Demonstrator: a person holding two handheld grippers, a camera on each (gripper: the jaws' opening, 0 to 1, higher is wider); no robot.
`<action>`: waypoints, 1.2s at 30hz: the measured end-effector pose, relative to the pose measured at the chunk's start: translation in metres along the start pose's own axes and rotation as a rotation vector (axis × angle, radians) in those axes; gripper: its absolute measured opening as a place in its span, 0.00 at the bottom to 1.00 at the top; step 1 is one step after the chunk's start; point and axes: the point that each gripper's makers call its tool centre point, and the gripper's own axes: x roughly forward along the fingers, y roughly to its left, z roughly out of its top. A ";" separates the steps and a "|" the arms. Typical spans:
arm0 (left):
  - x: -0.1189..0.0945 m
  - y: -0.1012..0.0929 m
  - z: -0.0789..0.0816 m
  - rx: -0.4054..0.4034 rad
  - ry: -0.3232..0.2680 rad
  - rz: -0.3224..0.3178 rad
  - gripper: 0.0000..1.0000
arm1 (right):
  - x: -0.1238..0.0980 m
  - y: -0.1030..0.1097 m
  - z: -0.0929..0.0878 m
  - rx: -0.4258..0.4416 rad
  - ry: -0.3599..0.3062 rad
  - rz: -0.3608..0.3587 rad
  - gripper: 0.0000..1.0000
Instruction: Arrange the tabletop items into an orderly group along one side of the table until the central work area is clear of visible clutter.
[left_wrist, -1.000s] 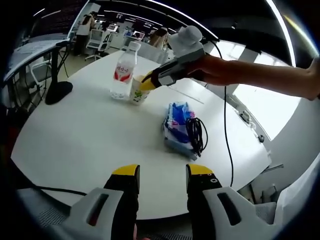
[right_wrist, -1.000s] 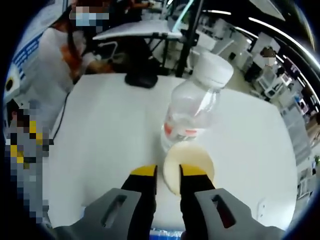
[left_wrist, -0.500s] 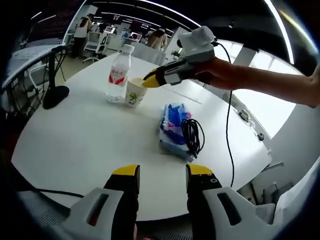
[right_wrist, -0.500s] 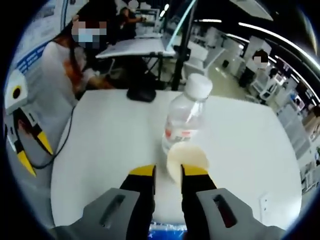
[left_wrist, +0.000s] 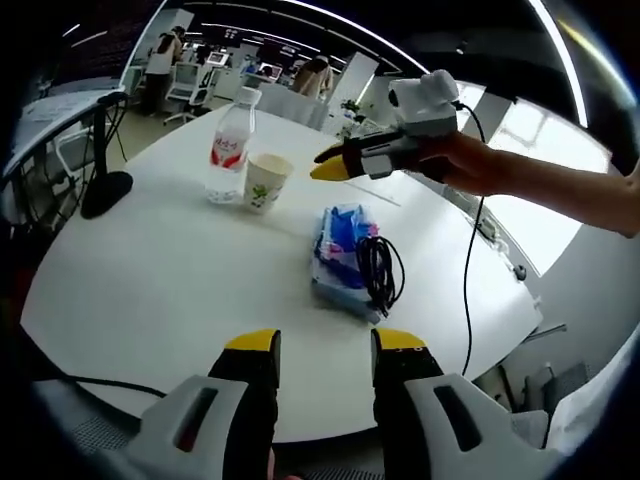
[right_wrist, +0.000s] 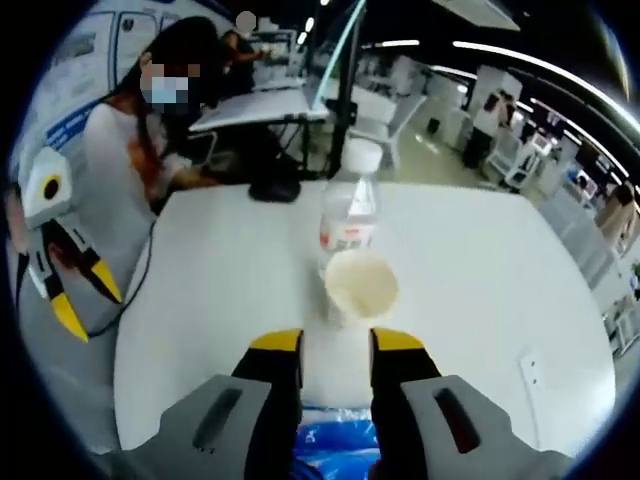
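Cup (right_wrist: 361, 282) now stands free on the tabletop (left_wrist: 150, 270), touching the water bottle (right_wrist: 349, 212) near the far edge; the right tongs (right_wrist: 335, 352), which pinched its rim a second ago, have backed off with jaws apart and empty. Left tongs (left_wrist: 325, 345) hover open, empty. Next, I judge, comes the blue pack (left_wrist: 340, 258) with its black cable (left_wrist: 380, 270), mid-tabletop.

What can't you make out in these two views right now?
- Water bottle label print: too small in both views.
- Paper cup contents: right gripper view looks into it, but blurred.
- Blue packet: its top is partly covered by the black cable in the left gripper view; cut off by the bottom edge and jaws in the right gripper view.
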 end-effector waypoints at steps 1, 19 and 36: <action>0.001 -0.001 0.000 0.002 0.001 -0.001 0.35 | -0.003 0.000 -0.002 0.008 -0.003 -0.003 0.25; 0.014 -0.022 -0.007 0.004 0.028 -0.028 0.34 | -0.052 0.010 -0.069 0.163 -0.005 -0.057 0.36; 0.018 -0.025 -0.012 -0.021 0.034 -0.015 0.33 | -0.079 0.025 -0.112 0.284 -0.019 -0.086 0.41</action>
